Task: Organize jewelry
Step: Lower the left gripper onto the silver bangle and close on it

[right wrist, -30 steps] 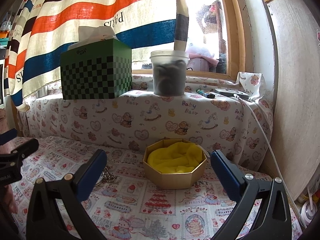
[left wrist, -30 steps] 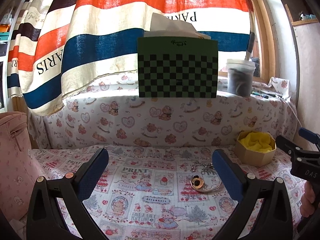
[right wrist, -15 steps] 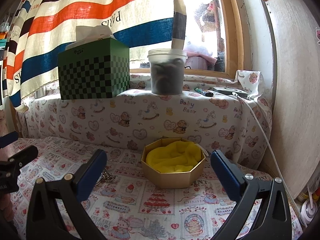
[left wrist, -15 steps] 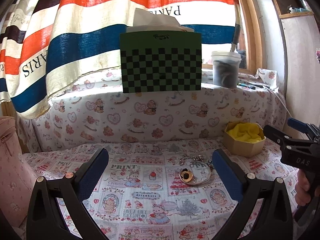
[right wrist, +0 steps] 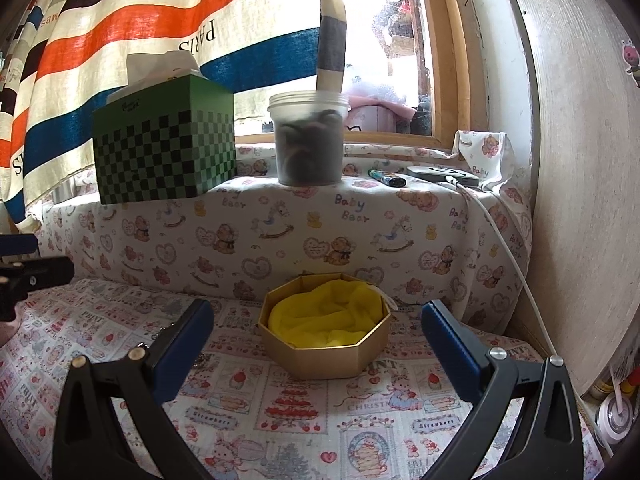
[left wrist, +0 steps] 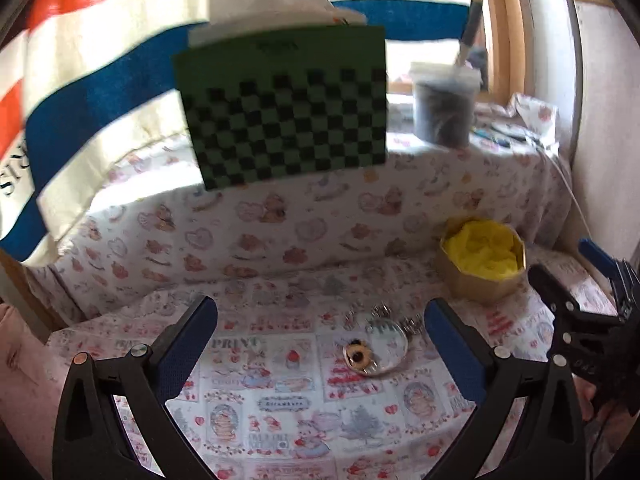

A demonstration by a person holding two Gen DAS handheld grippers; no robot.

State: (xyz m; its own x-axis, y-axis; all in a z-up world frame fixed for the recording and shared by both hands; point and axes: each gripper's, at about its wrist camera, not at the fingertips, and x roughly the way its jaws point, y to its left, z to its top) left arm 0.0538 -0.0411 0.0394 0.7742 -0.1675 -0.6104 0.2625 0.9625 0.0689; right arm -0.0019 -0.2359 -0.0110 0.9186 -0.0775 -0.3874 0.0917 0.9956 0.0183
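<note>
The jewelry (left wrist: 376, 346), a bangle with a round orange-and-black charm and a bit of chain, lies loose on the printed cloth (left wrist: 288, 400) just ahead of the left gripper (left wrist: 320, 344), whose jaws stand wide apart and empty, likely lined up to pick it. The gold box (right wrist: 325, 338) with its yellow lining sits open near the pile, probably to receive the pieces, and the right gripper (right wrist: 318, 340) hangs before it, also spread apart with nothing held. Against half a second ago the left view has tilted and blurred and sits closer to the jewelry, while the right view is almost unchanged.
</note>
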